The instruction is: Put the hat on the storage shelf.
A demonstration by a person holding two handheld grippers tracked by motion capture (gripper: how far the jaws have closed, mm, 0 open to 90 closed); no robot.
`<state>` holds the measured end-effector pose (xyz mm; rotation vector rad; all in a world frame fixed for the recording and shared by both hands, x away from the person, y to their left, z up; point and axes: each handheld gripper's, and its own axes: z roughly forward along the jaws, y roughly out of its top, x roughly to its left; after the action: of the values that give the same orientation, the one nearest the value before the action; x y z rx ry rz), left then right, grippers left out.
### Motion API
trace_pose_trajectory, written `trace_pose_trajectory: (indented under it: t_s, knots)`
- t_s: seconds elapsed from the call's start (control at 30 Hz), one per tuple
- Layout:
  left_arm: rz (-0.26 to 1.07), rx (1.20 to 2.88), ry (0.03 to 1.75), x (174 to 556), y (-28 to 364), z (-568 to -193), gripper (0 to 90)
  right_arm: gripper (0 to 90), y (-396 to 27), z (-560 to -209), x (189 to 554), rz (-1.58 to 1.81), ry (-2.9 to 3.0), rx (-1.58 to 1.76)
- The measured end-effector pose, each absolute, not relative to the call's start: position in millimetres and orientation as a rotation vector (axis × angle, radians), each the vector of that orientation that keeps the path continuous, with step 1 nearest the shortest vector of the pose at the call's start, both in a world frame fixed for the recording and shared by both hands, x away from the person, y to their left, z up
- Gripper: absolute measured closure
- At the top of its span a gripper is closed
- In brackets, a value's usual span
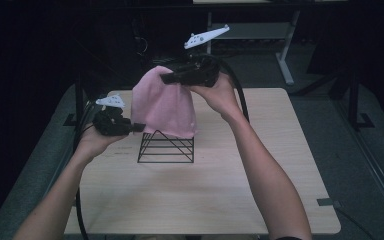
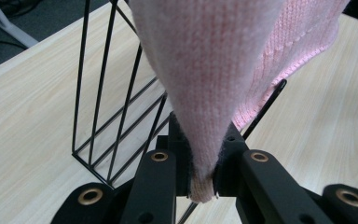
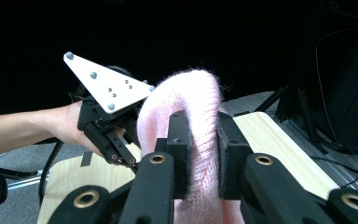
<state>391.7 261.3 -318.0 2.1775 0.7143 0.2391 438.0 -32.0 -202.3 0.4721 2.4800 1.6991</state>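
High view, right tongs (image 1: 167, 78) raised, left tongs (image 1: 139, 127) low, both clamping pink knit cloth (image 1: 162, 105) over wire rack (image 1: 166, 147).

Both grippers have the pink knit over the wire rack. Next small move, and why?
Probably lower both together so the pink knit drapes onto the wire rack. The left gripper pinches its low corner, the right gripper holds its top fold above the rack's peak.

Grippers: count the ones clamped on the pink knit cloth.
2. The left gripper pinches the pink knit cloth at its lower left edge beside the black wire rack; the right gripper clamps its top.
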Motion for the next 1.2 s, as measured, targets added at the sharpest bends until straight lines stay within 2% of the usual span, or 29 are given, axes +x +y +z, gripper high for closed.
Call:
trace_pose_trajectory:
  t_s: [0.47,1.2]
  knots:
    - [0.237,2.248,0.706,391,256,-325,80.2,78.2,-35,-213,434,1.681,2.501,0.479]
    - [0.192,2.314,0.776,391,266,-366,80.1,77.6,-20,-249,425,1.670,2.602,0.454]
